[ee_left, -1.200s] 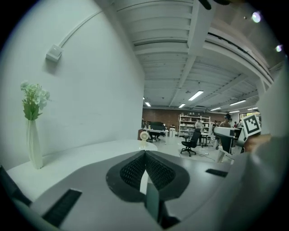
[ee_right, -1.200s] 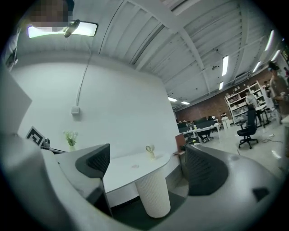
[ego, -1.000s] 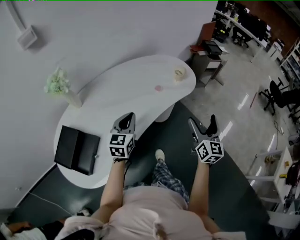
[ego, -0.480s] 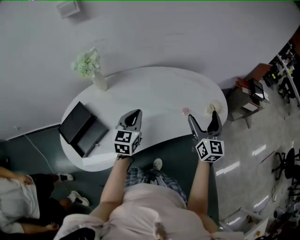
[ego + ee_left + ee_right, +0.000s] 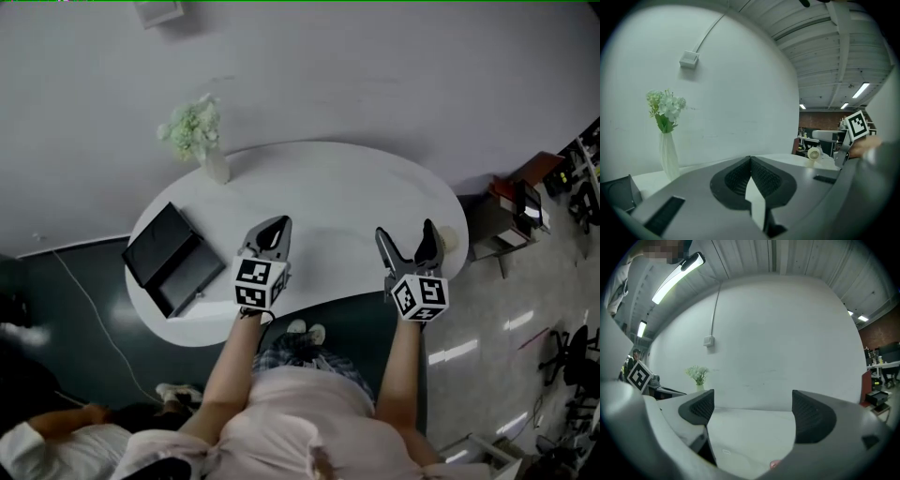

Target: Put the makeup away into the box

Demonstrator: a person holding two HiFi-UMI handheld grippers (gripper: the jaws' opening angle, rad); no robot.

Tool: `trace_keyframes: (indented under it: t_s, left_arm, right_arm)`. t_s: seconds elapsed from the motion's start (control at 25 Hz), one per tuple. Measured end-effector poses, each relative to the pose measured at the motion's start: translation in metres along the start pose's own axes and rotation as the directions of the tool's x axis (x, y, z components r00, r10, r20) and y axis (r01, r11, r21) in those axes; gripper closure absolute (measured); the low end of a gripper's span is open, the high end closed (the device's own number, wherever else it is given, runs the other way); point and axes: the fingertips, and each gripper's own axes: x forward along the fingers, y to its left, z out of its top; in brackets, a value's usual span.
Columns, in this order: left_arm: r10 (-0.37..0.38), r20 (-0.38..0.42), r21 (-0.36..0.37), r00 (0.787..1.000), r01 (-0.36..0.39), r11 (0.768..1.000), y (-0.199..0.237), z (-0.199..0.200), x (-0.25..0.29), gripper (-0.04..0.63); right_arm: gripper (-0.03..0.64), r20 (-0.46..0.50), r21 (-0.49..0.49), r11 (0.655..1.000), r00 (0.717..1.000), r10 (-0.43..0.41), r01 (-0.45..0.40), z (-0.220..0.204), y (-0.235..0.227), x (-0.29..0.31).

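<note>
Pink makeup (image 5: 774,464) low between right gripper's (image 5: 752,414) spread fingers (image 5: 813,420), untouched

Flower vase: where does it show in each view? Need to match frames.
Head view: flower vase at upper left, on the table's far edge.
Left gripper view: far left, mid-height, large.
Right gripper view: left of centre, small and distant.
Shared landmark: the wall box, seen in all three.
</note>
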Motion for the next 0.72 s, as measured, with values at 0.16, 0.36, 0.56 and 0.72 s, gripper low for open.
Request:
trace_keyframes:
  t_s: [0.16, 0.36, 0.56, 0.72]
  left_arm:
    - [-0.025, -0.001, 0.013, 1.000, 0.025, 1.000, -0.006, 0.004, 0.027, 0.571]
    - [-0.057, -0.042, 0.008, 0.997, 0.058, 0.998, -0.016, -0.003, 0.058, 0.571]
    - [-0.102, -0.086, -0.008, 0.991, 0.101, 0.995, -0.030, -0.015, 0.094, 0.570]
    - [-0.141, -0.129, -0.019, 0.981, 0.140, 0.990, -0.047, -0.032, 0.121, 0.570]
  right_arm:
    - [0.106, -0.030, 0.004, 1.000, 0.999, -0.009, 0.009, -0.008, -0.015, 0.013]
    - [0.106, -0.109, 0.010, 1.000, 0.994, -0.027, 0.028, -0.033, -0.035, 0.023]
    - [0.107, -0.189, 0.022, 0.998, 0.981, -0.052, 0.057, -0.062, -0.051, 0.033]
    - [0.107, -0.278, 0.049, 0.995, 0.958, -0.072, 0.089, -0.096, -0.064, 0.033]
